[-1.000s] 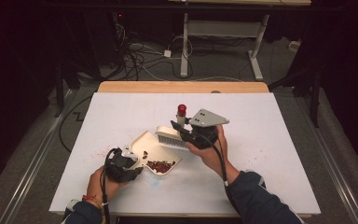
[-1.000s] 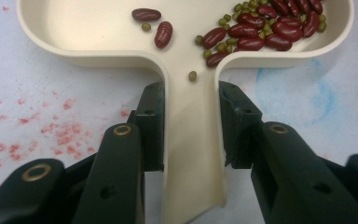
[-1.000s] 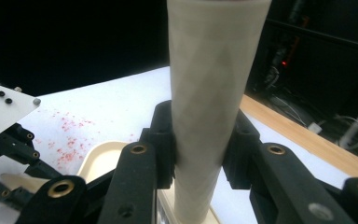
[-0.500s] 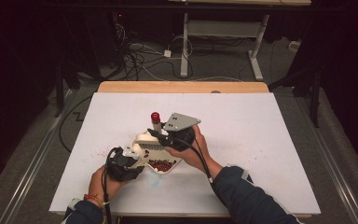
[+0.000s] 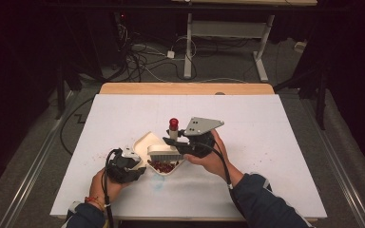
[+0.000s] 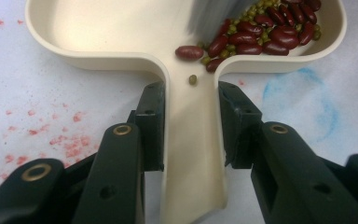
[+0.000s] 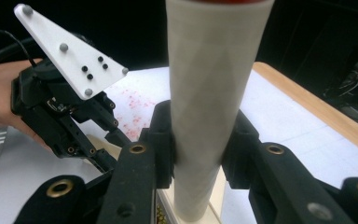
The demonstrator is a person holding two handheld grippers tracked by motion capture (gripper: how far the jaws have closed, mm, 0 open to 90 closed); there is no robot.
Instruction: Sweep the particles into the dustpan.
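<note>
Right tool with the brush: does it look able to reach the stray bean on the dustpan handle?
Probably yes: the brush in the right tool hangs over the dustpan, and nothing covers the bean.

A white table [image 5: 275, 123] with a wooden far edge stands on a grey floor [image 5: 38, 142], with tangled cables [image 5: 138, 57] in the dark behind.

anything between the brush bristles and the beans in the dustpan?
Nothing visible. The brush, clamped in the right gripper, has its bristles already down among the beans inside the dustpan. The left gripper clamps the pan's handle, clear of the sweep path.
</note>
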